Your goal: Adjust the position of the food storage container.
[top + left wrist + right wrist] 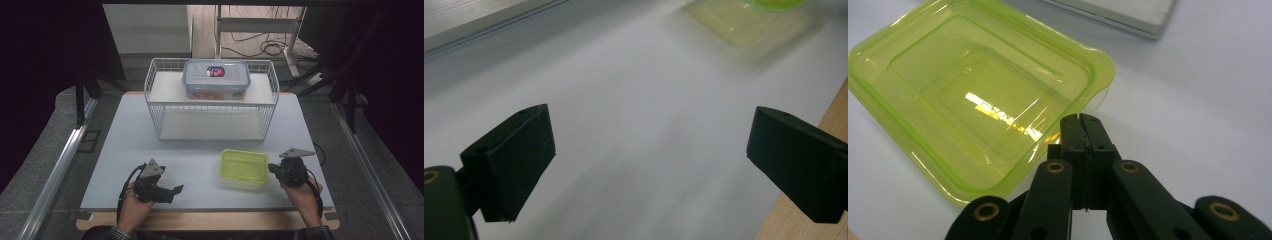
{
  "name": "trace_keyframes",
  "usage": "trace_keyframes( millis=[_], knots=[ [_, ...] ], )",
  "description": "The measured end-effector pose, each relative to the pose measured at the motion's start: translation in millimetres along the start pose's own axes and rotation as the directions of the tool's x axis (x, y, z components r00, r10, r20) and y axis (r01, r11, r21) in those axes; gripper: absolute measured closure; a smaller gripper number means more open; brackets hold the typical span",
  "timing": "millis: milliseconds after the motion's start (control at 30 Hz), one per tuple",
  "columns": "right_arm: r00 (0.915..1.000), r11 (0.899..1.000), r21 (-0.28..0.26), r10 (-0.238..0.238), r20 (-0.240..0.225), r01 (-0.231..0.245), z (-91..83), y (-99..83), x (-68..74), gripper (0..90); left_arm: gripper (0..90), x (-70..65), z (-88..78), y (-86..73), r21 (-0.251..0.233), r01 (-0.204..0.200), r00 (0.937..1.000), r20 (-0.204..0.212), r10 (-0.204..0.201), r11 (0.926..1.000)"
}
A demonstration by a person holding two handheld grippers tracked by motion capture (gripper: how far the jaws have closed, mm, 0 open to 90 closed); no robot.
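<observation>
Looking down from the high view, a white table (200, 150) carried a wire basket (212, 100) at its far middle. A clear lidded box (216, 79) with a red and blue label sat on the basket's upper shelf. A shallow yellow-green tray (244, 166) lay near the table's front edge, right of centre.

The person's left hand (134, 205) held the left gripper (170, 192) near the front edge, left of centre, well apart from the tray. The right hand (302, 192) held the right gripper (272, 168) just beside the tray's right rim.

The left gripper view added what the high view could not: its two black jaws stood wide apart over bare table with nothing between them. The tray (749, 20) appeared blurred at the top, and the table's wooden front edge ran along the right.

The right gripper view showed the right gripper (1081, 125) with its jaws pressed together, their tips at the tray's (968, 100) rim near a rounded corner. Whether the rim was pinched between them could not be told. The tray looked empty, with stepped ridges and a glare spot on its floor.
</observation>
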State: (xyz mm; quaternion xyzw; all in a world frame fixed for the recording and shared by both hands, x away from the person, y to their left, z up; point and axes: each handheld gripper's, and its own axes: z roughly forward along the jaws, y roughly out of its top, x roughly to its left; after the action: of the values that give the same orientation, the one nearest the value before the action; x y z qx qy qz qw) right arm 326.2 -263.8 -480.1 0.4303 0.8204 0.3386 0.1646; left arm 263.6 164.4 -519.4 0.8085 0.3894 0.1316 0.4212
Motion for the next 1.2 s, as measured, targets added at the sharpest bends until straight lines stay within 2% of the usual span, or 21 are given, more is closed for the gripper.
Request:
trace_keyframes(
  millis=[467, 867, 1000, 1133, 1200],
  knots=[
    [0.9949, 0.999, 0.002, -0.043, -0.091, 0.043, 29.5, 26.6, 22.3, 89.5, 5.0, 1.2, -1.5, -0.1, -0.006, 0.002, 1.0000, -0.001, -0.002, 1.0000],
    [0.9906, 0.997, -0.008, -0.080, -0.111, 0.080, 49.1, 42.0, 38.1, 88.9, 5.1, 1.1, -1.5, -0.2, -0.005, 0.000, 1.0000, 0.003, 0.000, 1.0000],
    [0.9925, 0.996, -0.021, -0.087, -0.086, 0.085, 47.7, 38.4, 34.0, 78.8, 5.0, 2.1, -1.9, -0.4, -0.014, 0.010, 0.9998, 0.015, -0.010, 0.9998],
    [0.9941, 0.995, -0.046, -0.090, -0.061, 0.087, 38.5, 33.9, 26.9, 68.8, 4.9, 4.0, -2.2, -1.0, -0.016, 0.020, 0.9995, 0.023, -0.020, 0.9997],
    [0.9936, 0.994, -0.068, -0.092, -0.064, 0.088, 33.2, 31.7, 24.3, 64.0, 4.8, 4.6, -1.8, -1.4, -0.012, 0.023, 0.9995, 0.022, -0.023, 0.9997]
  ],
)
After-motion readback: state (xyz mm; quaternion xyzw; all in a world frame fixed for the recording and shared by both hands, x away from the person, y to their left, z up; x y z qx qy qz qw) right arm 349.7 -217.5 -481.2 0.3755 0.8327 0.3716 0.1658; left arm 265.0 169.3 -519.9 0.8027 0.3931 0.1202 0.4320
